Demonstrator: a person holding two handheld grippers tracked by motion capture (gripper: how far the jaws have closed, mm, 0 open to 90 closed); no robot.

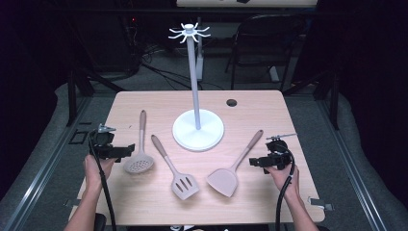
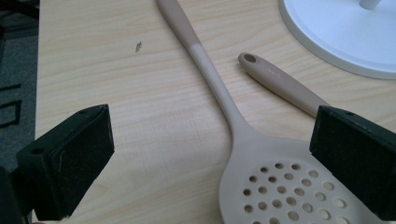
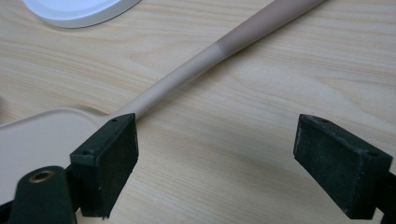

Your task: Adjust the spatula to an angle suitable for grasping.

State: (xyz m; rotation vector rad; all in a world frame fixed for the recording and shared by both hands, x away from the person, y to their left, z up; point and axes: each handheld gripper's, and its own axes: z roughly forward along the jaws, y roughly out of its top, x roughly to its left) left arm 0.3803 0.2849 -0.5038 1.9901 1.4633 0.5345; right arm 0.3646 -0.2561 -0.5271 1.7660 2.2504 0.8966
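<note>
On the table [image 1: 144, 202], the left tongs [image 1: 126, 150] stand apart and empty just beside the skimmer [image 1: 139, 161]. The slotted turner [image 1: 179, 178] lies next, before the white stand [image 1: 198, 130]. The solid turner [image 1: 231, 171] lies beside the right tongs [image 1: 254, 162], apart and empty.

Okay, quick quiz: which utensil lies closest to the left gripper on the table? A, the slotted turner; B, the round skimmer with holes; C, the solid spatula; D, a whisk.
B: the skimmer lies right beside the left gripper, its holed head showing between the open jaws in the left gripper view, while the slotted turner sits in the middle and the solid spatula lies over by the right gripper.
</note>
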